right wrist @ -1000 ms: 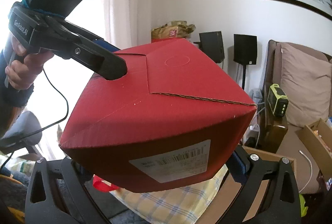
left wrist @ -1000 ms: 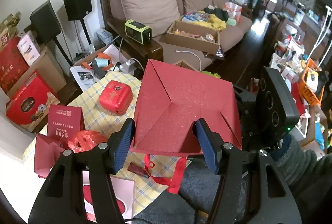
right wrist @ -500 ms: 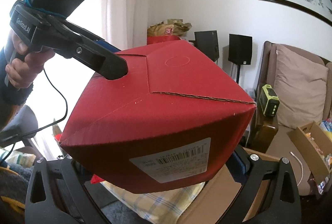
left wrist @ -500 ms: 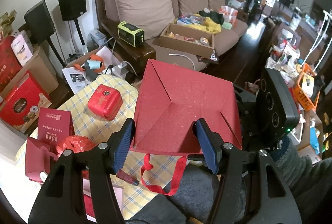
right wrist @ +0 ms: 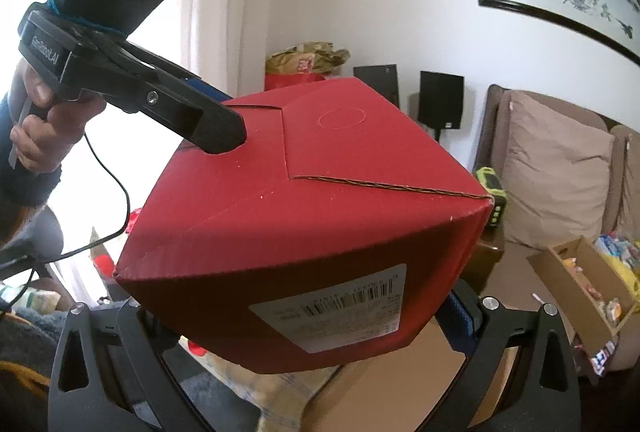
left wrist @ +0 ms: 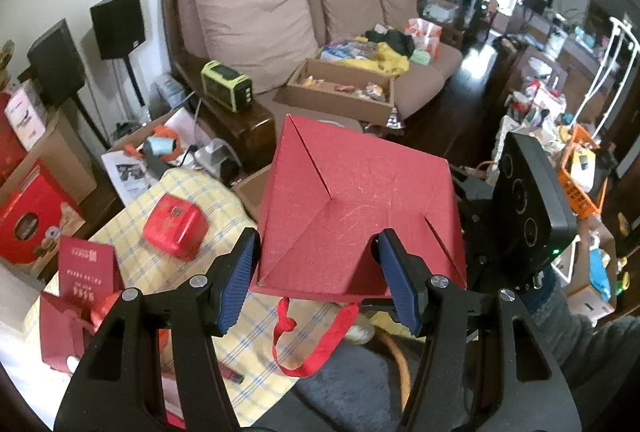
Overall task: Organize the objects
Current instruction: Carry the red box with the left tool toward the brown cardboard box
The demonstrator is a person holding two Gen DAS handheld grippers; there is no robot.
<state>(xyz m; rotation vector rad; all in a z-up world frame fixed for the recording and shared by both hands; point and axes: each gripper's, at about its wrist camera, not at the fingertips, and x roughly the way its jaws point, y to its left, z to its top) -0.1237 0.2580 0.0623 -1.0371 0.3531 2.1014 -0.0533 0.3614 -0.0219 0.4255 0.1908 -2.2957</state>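
Observation:
A red cardboard box (left wrist: 360, 200) is held up in the air between both grippers, its folded bottom facing the left wrist camera. My left gripper (left wrist: 316, 234) is shut on it: one blue pad (left wrist: 240, 272) lies on the outer side and the other finger (left wrist: 394, 280) pokes into a slot in the flap. In the right wrist view the box (right wrist: 320, 216) shows a white barcode label (right wrist: 340, 316). My right gripper (right wrist: 296, 312) clamps the box's lower sides, and only its right pad (right wrist: 460, 314) shows. A red ribbon handle (left wrist: 312, 344) dangles below.
A table with a yellow checked cloth (left wrist: 180, 192) carries a small red case (left wrist: 176, 228) and red gift bags (left wrist: 86, 268). Behind are a brown sofa (left wrist: 256, 16), an open cardboard tray (left wrist: 340, 88), a green power unit (left wrist: 228, 90) and speakers (left wrist: 118, 24). A brown carton (right wrist: 400, 384) lies under the box.
Both grippers have carried the box together away from the table and toward the sofa; the table items slid down-left in the left wrist view. Neither grip has changed.

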